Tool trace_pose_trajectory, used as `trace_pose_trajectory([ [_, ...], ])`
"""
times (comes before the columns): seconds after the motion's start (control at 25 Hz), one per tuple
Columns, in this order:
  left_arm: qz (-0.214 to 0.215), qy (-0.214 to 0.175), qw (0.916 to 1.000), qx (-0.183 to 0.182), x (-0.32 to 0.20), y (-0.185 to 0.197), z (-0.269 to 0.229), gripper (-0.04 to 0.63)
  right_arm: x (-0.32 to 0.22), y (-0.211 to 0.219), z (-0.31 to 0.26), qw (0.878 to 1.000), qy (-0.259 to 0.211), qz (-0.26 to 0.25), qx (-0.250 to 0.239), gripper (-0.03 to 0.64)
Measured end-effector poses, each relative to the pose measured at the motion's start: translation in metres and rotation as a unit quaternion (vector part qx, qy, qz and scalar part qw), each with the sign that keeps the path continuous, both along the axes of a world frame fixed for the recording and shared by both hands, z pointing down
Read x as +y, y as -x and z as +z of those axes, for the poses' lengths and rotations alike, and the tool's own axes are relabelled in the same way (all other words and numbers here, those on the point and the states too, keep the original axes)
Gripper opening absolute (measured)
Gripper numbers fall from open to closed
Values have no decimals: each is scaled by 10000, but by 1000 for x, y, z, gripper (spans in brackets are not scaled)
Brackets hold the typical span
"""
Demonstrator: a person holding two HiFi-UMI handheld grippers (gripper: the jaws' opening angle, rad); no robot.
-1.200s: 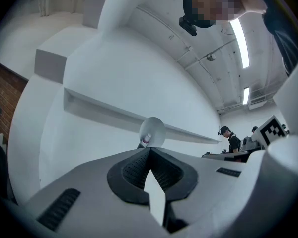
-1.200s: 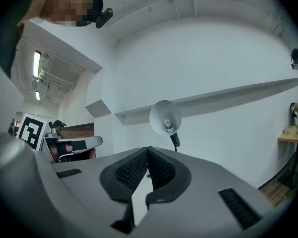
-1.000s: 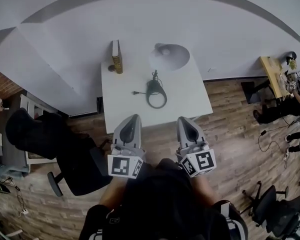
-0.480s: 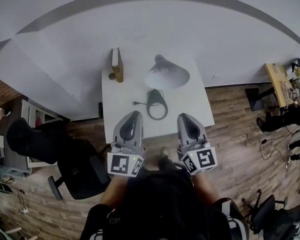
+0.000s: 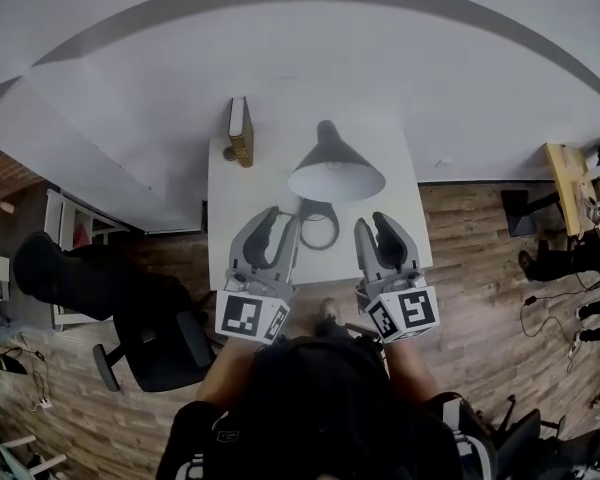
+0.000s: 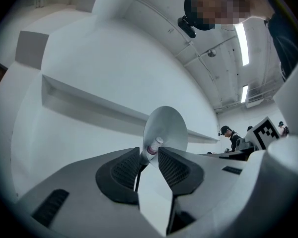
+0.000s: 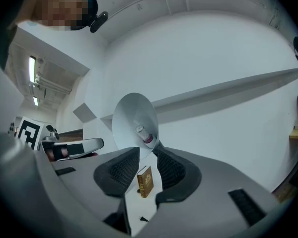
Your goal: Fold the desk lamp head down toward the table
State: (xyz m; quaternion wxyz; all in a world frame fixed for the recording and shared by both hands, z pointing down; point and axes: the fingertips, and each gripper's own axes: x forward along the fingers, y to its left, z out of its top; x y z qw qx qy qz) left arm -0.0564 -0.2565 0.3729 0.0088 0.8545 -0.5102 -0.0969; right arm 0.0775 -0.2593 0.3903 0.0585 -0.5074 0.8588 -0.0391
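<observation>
Black desk lamp (image 5: 336, 171) stood mid-desk (image 5: 250, 183), head up, shade facing the person; book (image 5: 240, 131) at lamp's rear left. L tongs (image 5: 275, 222) & R tongs (image 5: 377, 226) hovered just in front of lamp, both having just been opening, spread, nothing pinched.

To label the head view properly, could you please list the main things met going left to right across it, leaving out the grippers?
In order: black office chair → book → lamp head → wooden desk.

The lamp shade (image 5: 336, 173) covers part of its ring base (image 5: 318, 246)
</observation>
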Motion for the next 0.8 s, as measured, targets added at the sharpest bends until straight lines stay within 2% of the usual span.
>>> trace_pose_trajectory([
  [0.16,47,31,9999,-95,-13,-4,-1,136,-11,1,-5,10000,-62,-47,-61,114],
  [0.64,144,-32,9996,-253,-43,-11,-10,135,-33,6,-17,9997,-176,-86,-123,110],
  [0.8,99,44,9991,-422,-47,-13,-5,86,-36,8,-16,9998,-121,-122,-139,81],
])
